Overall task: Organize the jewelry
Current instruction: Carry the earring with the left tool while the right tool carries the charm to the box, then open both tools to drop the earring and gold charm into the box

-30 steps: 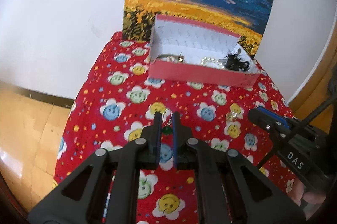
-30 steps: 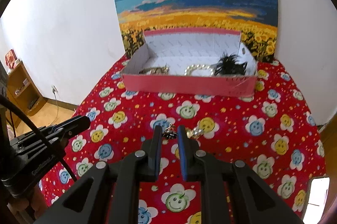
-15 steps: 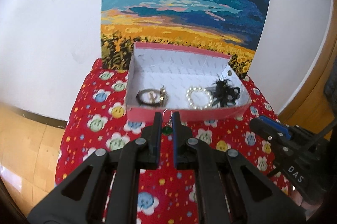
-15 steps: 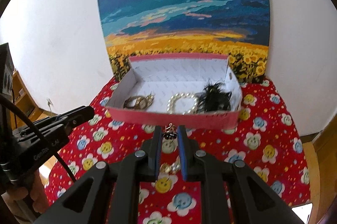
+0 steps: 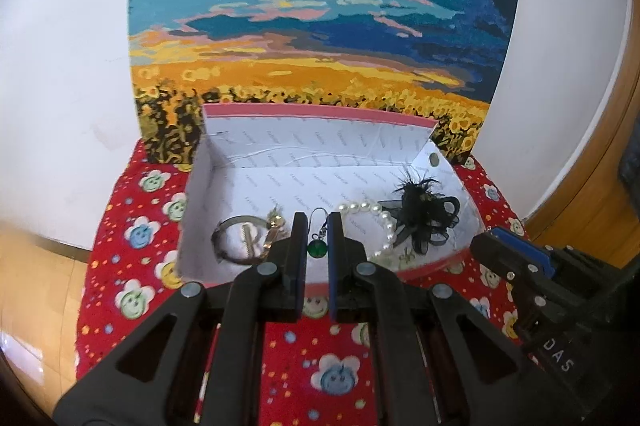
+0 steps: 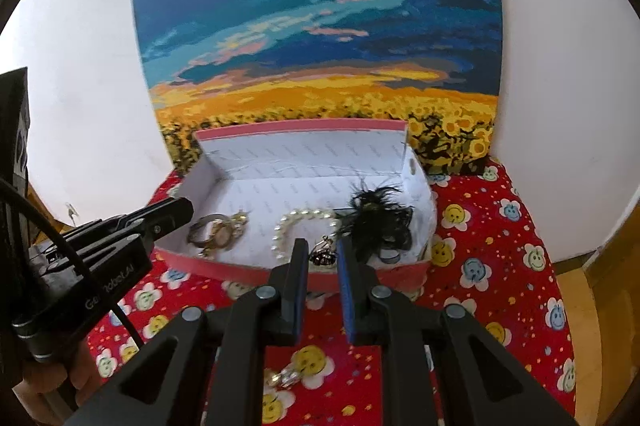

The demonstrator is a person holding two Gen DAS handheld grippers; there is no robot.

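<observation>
The left gripper (image 5: 318, 246) is seen pointed forward and downward over the near wall of the pink box (image 5: 420, 272), its jaws drawn narrow on a green-bead earring (image 5: 319, 249) whose wire hook rises between them. The right gripper (image 6: 323, 256) is held beside it in a like downward tilt, its jaws closed on a dark bead-cluster earring (image 6: 323, 257) just above the box's near edge. In the right wrist view the left gripper is seen from the side at the left, with part of a hand (image 6: 80, 382) wrapped around its grip below.

Inside the white-lined box, a bangle with gold pieces (image 5: 244, 240) is laid at the left, a pearl bracelet (image 5: 376, 222) in the middle and a black feather ornament (image 5: 424, 218) at the right, the last two touching. A further gold piece (image 6: 286, 378) is left on the red smiley-flower cloth (image 5: 132, 266) of the desk, below the right gripper's arms; what kind of jewelry it is cannot be told.

A sunflower-field painting (image 5: 320, 26) is propped against the white wall behind the box.

On the right gripper's body the letters "DAS" (image 5: 560, 356) can be read. On the left gripper's side a white wordmark (image 6: 108, 292) is printed, possibly beginning "Gen", though it is too blurred for certainty. A faint repeated word is printed across the box lining and cannot be read.
</observation>
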